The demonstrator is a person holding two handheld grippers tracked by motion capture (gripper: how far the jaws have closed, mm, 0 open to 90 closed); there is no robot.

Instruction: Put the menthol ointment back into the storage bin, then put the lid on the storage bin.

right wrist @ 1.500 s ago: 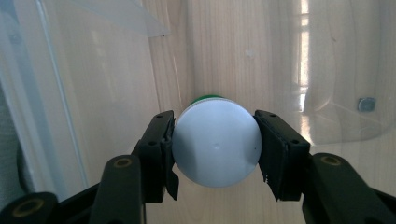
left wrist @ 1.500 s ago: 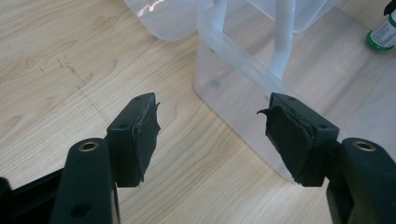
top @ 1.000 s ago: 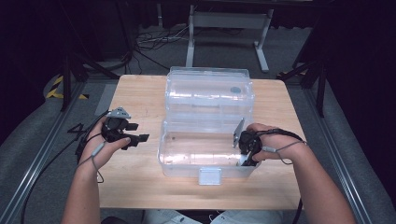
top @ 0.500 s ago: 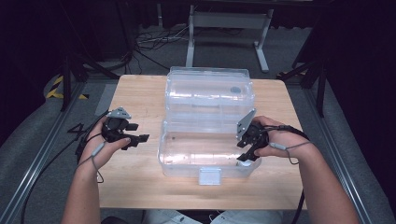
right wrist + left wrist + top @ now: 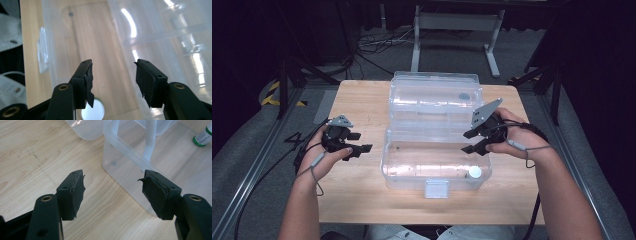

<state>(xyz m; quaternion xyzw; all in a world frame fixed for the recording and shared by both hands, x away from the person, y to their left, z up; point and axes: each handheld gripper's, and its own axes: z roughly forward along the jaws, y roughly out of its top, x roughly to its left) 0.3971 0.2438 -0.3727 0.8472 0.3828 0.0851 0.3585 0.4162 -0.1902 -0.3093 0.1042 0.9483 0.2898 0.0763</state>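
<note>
- Task: none stated. Judging from the layout, it concerns the clear box (image 5: 434, 167) and the small bottle (image 5: 475, 172) inside it; progress cannot be fixed beyond that.
- Done, as far as shown: box open, lid (image 5: 435, 97) folded back toward the top of the high view; bottle lying in the box's lower-right corner, white cap showing.
- Left, by judgement: if the bottle is to come out, or the lid to be shut, neither is done; nothing is held in either gripper.
- Latch (image 5: 436, 189): white tab at the box's near wall, lower centre of the high view, untouched.
- Left gripper (image 5: 357, 142): lower left of the high view, over bare table (image 5: 362, 100), just beside the box's left wall, apart from it. Jaws spread wide, nothing between them. In the left gripper view (image 5: 112, 192) the pads frame wood and the box's corner; a green-and-white bottle (image 5: 203, 137) shows in the upper right of that frame, through the clear plastic.
- Right gripper (image 5: 473, 141): centre right of the high view, at the box's right rim, jaws reaching over the interior. Jaws wide apart, empty. In the right gripper view (image 5: 113, 75) the box floor lies between the pads, and a pale round cap (image 5: 93, 112) sits at the bottom edge just below the left jaw; contact with it is not evident.
- Box contents: 1 bottle visible; remainder of the floor appears bare.
</note>
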